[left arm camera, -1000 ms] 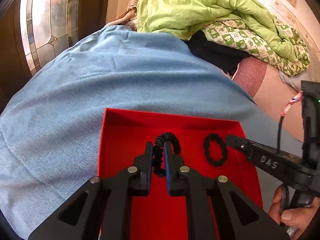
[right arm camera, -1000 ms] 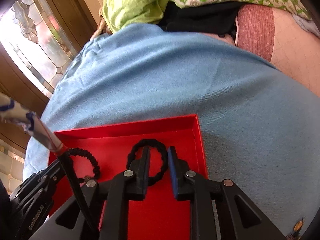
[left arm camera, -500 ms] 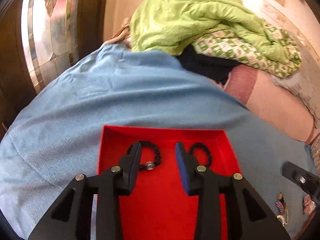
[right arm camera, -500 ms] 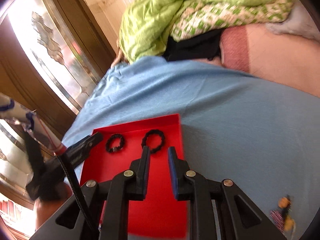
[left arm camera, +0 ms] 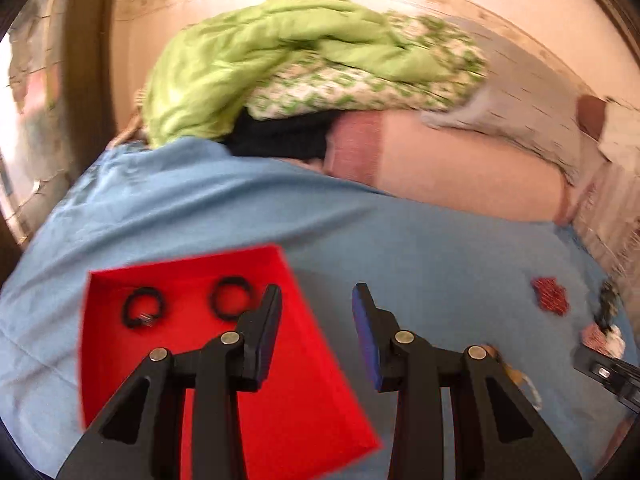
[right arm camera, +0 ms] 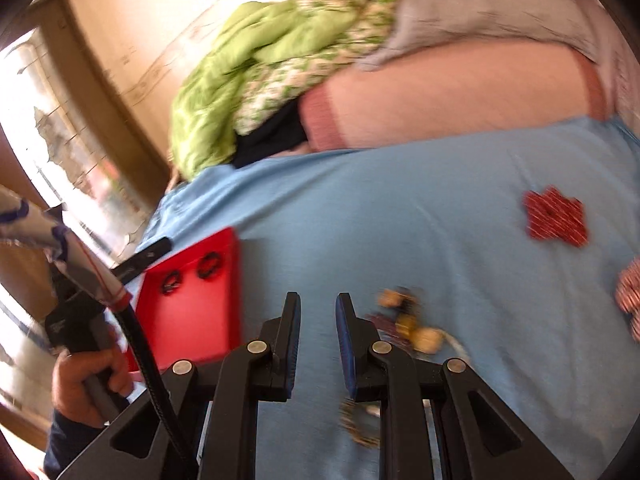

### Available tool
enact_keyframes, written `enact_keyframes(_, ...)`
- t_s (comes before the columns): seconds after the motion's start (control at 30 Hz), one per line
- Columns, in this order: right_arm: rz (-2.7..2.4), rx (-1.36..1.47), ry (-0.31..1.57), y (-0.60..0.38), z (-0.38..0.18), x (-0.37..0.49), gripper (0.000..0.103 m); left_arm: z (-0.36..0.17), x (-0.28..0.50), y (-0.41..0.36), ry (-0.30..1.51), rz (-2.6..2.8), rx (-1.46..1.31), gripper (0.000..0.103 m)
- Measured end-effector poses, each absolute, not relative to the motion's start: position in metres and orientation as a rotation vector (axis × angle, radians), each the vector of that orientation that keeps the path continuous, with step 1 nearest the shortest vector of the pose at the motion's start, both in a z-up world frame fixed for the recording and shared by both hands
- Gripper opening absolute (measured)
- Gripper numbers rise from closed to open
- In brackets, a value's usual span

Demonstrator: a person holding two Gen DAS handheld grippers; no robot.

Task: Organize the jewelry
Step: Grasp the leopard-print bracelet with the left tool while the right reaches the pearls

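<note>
A red tray [left arm camera: 248,400] lies on the blue cloth and holds two black bracelets, one with a metal bead [left arm camera: 143,312] and a plain one [left arm camera: 231,303]. My left gripper [left arm camera: 316,304] hangs open and empty above the tray's right edge. Further right, my right gripper [right arm camera: 319,308] stands over the cloth, its jaws a narrow gap apart with nothing between them. Just right of it lies a yellow beaded piece [right arm camera: 408,320]. A gold chain piece [right arm camera: 360,428] sits under its right finger. In the right wrist view the tray [right arm camera: 192,328] is at the left.
A red patterned piece [right arm camera: 556,216] and a pink-white piece [right arm camera: 630,292] lie further right on the cloth. Green bedding [left arm camera: 260,52] and a pink mattress edge [left arm camera: 460,168] lie behind. A hand [right arm camera: 88,376] holds the left gripper's handle.
The left gripper let go of the beaded black bracelet in the tray and opened. Both grippers drew back and swung right, away from the tray, toward the loose jewelry.
</note>
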State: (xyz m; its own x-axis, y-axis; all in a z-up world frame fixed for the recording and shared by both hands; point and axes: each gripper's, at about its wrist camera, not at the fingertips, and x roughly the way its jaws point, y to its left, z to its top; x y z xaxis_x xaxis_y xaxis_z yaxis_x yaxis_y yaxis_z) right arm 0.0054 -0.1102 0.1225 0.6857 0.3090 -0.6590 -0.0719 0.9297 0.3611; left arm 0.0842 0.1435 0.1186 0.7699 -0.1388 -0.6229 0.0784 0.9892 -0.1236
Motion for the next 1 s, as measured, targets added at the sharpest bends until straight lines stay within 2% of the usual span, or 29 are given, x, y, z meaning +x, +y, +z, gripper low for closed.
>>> enact_keyframes(0.37, 0.079, 0.511, 0.929, -0.197, 0.076, 0.016, 0.019, 0.082, 0.03, 0.059, 0.854, -0.372, -0.084, 0.035)
enact_keyframes(0.77, 0.079, 0.502, 0.931, -0.2, 0.074, 0.016, 0.019, 0.015, 0.026, -0.017, 1.061, -0.539, 0.081, 0.034)
enact_keyframes(0.83, 0.082, 0.489, 0.937, -0.198, 0.072, 0.018, 0.019, 0.011, 0.027, -0.021, 1.05, -0.534, 0.093, 0.03)
enact_keyframes(0.87, 0.082, 0.484, 0.939, -0.197, 0.071, 0.018, 0.019, 0.012, 0.028, -0.022, 1.044, -0.53, 0.103, 0.02)
enact_keyframes(0.9, 0.087, 0.479, 0.945, -0.195, 0.07, 0.019, 0.019, 0.012, 0.031, -0.023, 1.046, -0.534, 0.102, 0.004)
enact_keyframes(1.0, 0.084, 0.462, 0.961, -0.194, 0.067, 0.02, 0.019, 0.017, 0.032, -0.018, 1.035, -0.536, 0.102, 0.005)
